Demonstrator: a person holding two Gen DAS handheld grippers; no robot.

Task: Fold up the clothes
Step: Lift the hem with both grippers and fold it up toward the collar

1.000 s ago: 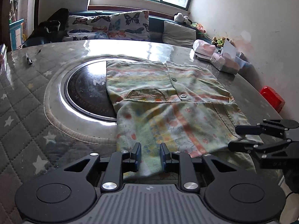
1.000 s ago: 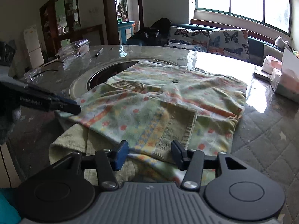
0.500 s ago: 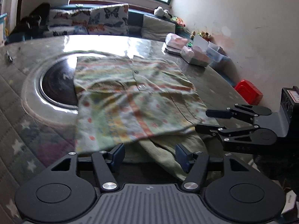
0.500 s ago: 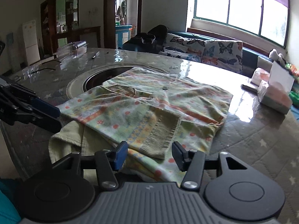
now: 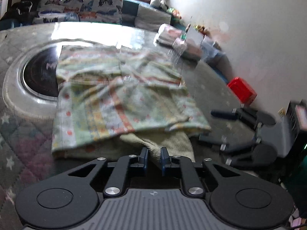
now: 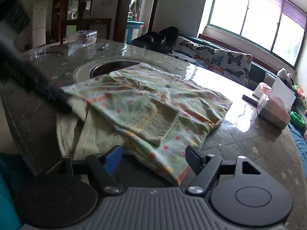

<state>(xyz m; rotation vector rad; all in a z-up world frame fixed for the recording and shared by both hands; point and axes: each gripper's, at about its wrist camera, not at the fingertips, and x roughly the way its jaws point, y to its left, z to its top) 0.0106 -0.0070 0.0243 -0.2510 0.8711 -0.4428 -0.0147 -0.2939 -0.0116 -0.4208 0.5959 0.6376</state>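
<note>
The patterned button-up shirt [image 6: 153,103] lies half folded near the round table's [image 6: 239,145] front edge, left gripper [image 5: 154,156] pinching its ribbed hem [image 5: 163,141] probably to fold it over, right gripper [image 6: 153,158] wide open, holding nothing.

The left gripper [image 5: 153,158] has its fingers drawn nearly together, pinching a ribbed cloth fold between the pads. The right gripper [image 6: 153,159] is spread wide, nothing between its fingers.
</note>
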